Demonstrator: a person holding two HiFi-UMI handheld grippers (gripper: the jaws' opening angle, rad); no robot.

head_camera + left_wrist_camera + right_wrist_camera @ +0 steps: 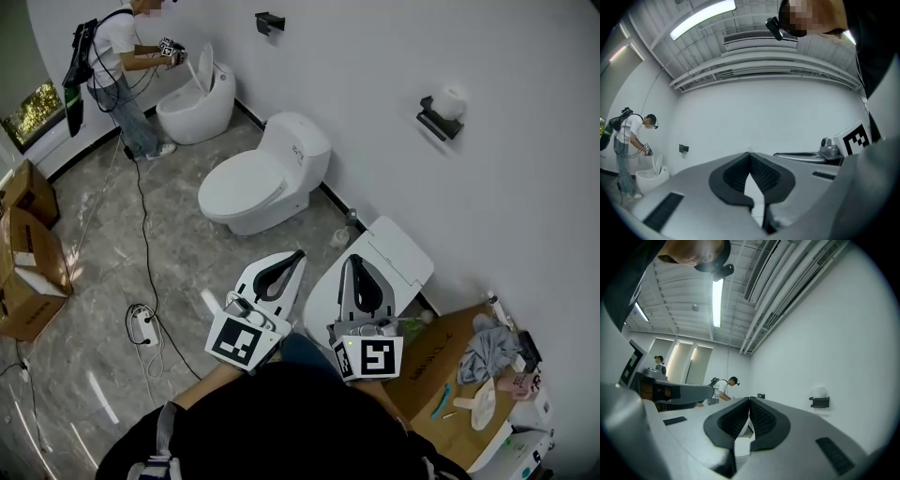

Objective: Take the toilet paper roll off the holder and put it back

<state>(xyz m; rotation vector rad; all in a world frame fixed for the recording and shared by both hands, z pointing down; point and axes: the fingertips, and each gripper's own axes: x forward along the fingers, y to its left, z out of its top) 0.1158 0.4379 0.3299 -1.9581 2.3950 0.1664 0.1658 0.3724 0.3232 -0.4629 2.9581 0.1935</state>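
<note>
Left hand-held gripper and right hand-held gripper, both closed and empty
Their grey jaws meet at the tips with nothing between them. The white toilet paper roll sits on its black wall holder, well ahead of the right hand-held gripper and off to its right.

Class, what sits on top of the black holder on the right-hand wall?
A white toilet paper roll sits on the black holder. The holder covers the roll's underside, so how it is fixed there cannot be seen.
</note>
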